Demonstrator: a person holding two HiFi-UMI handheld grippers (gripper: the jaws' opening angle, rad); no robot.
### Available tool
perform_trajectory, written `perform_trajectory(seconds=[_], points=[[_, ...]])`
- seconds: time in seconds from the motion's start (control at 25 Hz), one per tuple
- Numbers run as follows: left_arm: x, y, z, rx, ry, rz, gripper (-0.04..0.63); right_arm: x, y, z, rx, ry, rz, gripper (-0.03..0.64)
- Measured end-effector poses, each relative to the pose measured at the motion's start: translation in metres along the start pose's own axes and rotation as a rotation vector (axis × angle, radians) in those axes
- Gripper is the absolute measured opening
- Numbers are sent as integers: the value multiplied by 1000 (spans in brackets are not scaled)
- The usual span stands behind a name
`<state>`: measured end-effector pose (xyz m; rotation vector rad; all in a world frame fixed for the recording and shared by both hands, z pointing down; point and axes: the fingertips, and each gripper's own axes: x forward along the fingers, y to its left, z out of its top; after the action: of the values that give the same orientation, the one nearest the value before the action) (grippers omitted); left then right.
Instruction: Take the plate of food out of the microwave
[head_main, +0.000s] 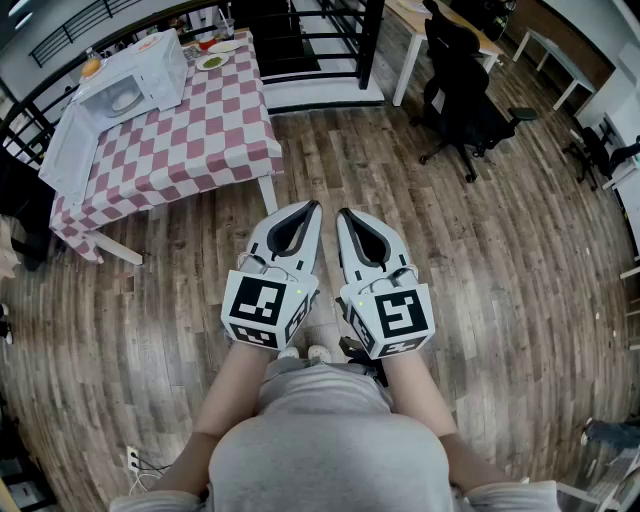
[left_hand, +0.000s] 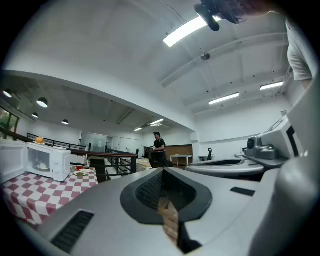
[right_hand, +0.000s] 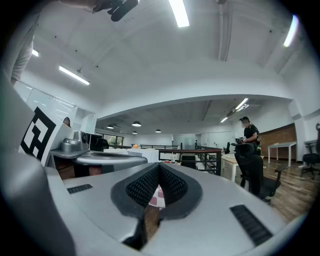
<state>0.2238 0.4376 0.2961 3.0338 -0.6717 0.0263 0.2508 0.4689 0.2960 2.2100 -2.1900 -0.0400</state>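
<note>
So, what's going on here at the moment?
A person stands on the wood floor holding the left gripper and the right gripper side by side, level, both shut and empty. The white microwave sits on the checkered table, off to the left and some way ahead. Neither gripper touches anything.

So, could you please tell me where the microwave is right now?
In the head view the microwave sits at the upper left, on the checked table, with small dishes just beside it on its right.
</note>
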Motion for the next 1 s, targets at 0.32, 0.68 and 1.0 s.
perform_trajectory(seconds=[0.32, 0.68, 1.0], points=[[4, -7, 1, -3, -3, 21, 2, -5, -7, 0, -2, 4, 14, 23], [3, -6, -10, -1, 14, 77, 2, -4, -14, -8, 30, -15, 49, 23], [3, 13, -17, -14, 21, 128, 2, 16, -6, -15, 37, -1, 101, 23]])
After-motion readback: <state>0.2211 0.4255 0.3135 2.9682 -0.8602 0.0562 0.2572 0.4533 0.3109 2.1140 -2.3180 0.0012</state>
